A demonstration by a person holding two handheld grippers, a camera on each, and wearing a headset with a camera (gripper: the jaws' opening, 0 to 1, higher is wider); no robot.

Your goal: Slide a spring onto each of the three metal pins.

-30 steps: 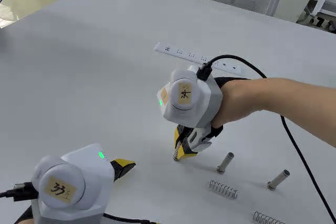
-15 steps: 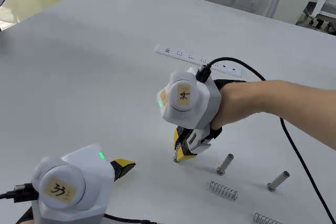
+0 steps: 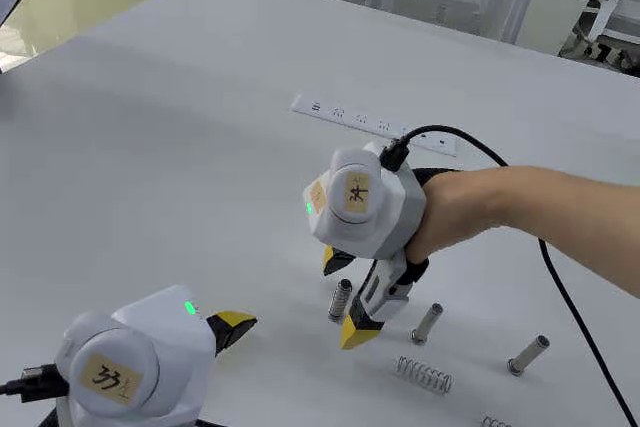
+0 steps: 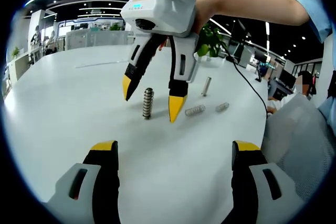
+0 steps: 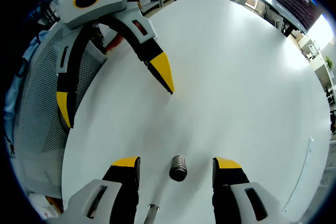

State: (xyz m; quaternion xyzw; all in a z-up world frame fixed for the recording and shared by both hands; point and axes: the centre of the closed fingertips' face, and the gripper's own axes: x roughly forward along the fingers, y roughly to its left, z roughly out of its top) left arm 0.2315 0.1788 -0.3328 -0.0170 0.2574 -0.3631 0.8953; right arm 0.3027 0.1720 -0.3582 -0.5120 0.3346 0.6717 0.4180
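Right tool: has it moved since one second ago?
Yes. The right tool opened: its jaws, shut on the sprung pin before, now stand apart on either side of it. Against the power strip, its body barely shifted.

The label [image 3: 110, 379] on the left hand-held gripper [image 4: 175, 146] reads 33.

1. Right hand-held gripper [image 3: 346, 297]: white body, black jaws, yellow tips, green light.
2. Left hand-held gripper [image 4: 175, 147]: white, black, yellow tips.
3. Spring [image 4: 147, 102]: silver-grey.
4. Counter [image 3: 180, 147]: plain white.
5. Cable [image 3: 560, 287]: black.
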